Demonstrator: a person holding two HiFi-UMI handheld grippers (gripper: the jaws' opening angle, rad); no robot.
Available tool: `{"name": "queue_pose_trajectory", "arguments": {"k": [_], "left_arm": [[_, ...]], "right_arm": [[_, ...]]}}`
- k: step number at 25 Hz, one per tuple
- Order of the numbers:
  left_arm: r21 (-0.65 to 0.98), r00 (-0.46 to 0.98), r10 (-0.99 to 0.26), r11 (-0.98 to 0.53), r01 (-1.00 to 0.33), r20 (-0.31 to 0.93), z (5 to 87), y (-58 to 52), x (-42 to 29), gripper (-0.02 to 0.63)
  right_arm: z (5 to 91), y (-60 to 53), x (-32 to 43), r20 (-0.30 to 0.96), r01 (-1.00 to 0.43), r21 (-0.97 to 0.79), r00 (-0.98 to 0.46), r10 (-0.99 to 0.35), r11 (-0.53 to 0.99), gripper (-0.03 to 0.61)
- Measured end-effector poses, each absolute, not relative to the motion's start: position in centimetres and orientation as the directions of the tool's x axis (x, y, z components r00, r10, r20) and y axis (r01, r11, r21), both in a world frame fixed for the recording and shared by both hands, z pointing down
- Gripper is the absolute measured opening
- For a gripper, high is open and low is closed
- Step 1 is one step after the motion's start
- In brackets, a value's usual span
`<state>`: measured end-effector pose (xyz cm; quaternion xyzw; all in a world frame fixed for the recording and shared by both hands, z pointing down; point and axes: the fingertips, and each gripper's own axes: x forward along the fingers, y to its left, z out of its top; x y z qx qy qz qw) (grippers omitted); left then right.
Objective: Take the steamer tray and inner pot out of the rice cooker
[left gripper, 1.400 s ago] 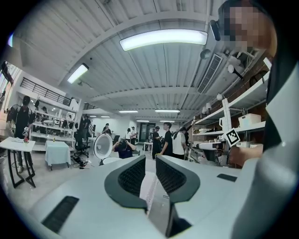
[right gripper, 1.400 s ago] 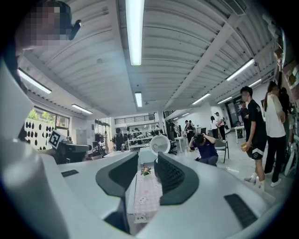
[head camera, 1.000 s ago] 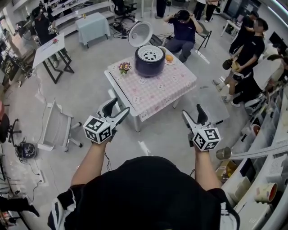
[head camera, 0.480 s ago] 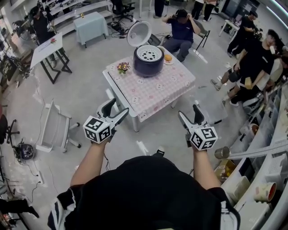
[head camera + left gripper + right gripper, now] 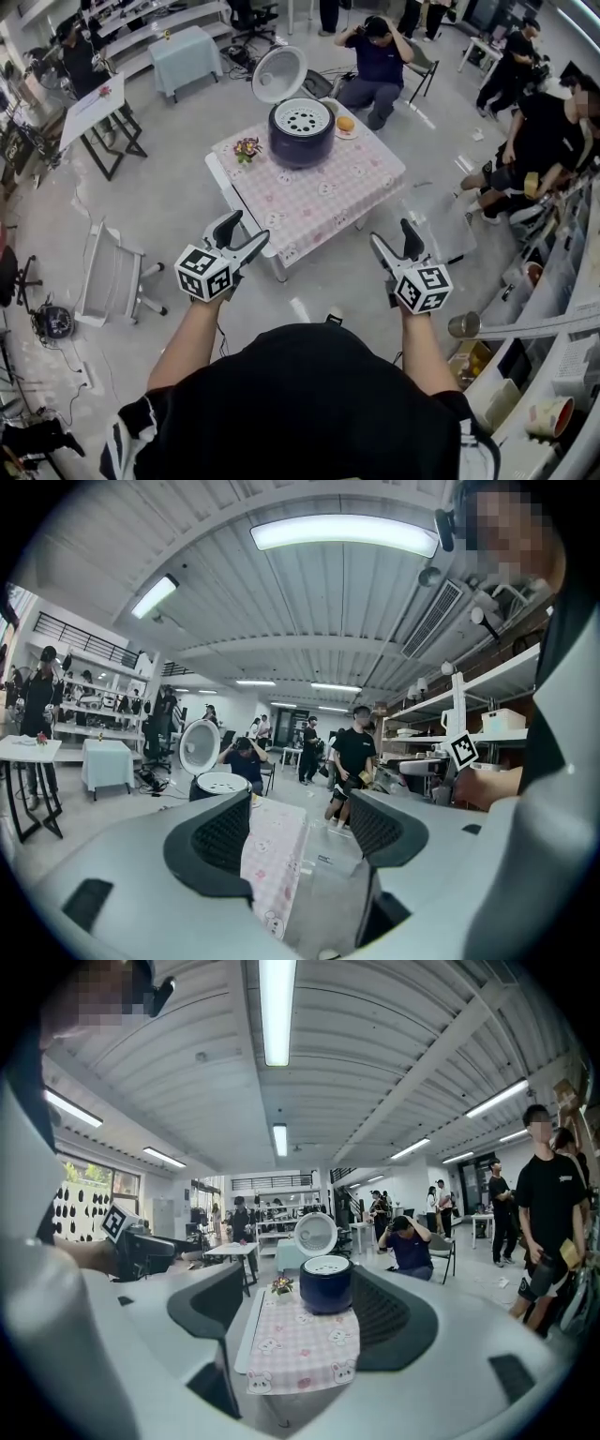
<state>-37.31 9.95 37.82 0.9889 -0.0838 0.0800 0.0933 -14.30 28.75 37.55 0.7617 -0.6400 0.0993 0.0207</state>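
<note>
Far ahead of both grippers, on the pink checked table, stands the dark rice cooker. Its lid is raised, and the white perforated steamer tray sits in its mouth. The inner pot is probably under the tray; I cannot see it.

The step in hand, as I judge it, is only the approach, because nothing is within reach yet. To do it well, the person should come close to the near edge of the table before lowering the hands. Then the tray's rim can be taken from its left and right sides together, so that it lifts flat. The small flowers stand at the left of the cooker and an orange thing on a plate lies at its right, both near enough to be knocked.

The left gripper is held low in front of the body. Its jaws have just been opening and now stand wide apart, with nothing between them except the distant table. The right gripper also has its jaws wide apart. It holds nothing and touches nothing; the cooker shows between them, well away.
</note>
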Motion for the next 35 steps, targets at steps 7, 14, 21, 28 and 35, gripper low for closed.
{"name": "queue_pose_trajectory", "arguments": {"k": [7,14,21,28,35], "left_arm": [[0.159,0.966,-0.178,-0.965,-0.209,0.188,37.0,8.4,-30.3,0.345],[0.162,0.951,-0.223,-0.952,-0.259,0.213,37.2,7.5,-23.6,0.348],[0.168,0.935,-0.257,-0.938,-0.302,0.244,38.4,8.2,-17.9,0.348],[0.152,0.924,-0.267,-0.937,-0.316,0.273,39.1,9.5,-14.0,0.348],[0.164,0.917,-0.24,-0.939,-0.302,0.318,41.1,9.4,-11.5,0.348]], "right_arm": [[37.4,26.8,-6.7,0.173,-0.982,-0.112,0.134,-0.976,-0.155,0.376],[38.0,24.7,0.6,0.188,-0.986,-0.13,0.081,-0.979,-0.106,0.379],[39.2,24.2,6.6,0.201,-0.987,-0.151,0.026,-0.979,-0.057,0.379],[40.5,23.8,10.0,0.207,-0.984,-0.18,-0.024,-0.978,-0.014,0.38],[42.4,24.6,11.9,0.216,-0.976,-0.215,-0.019,-0.976,-0.029,0.382]]}}
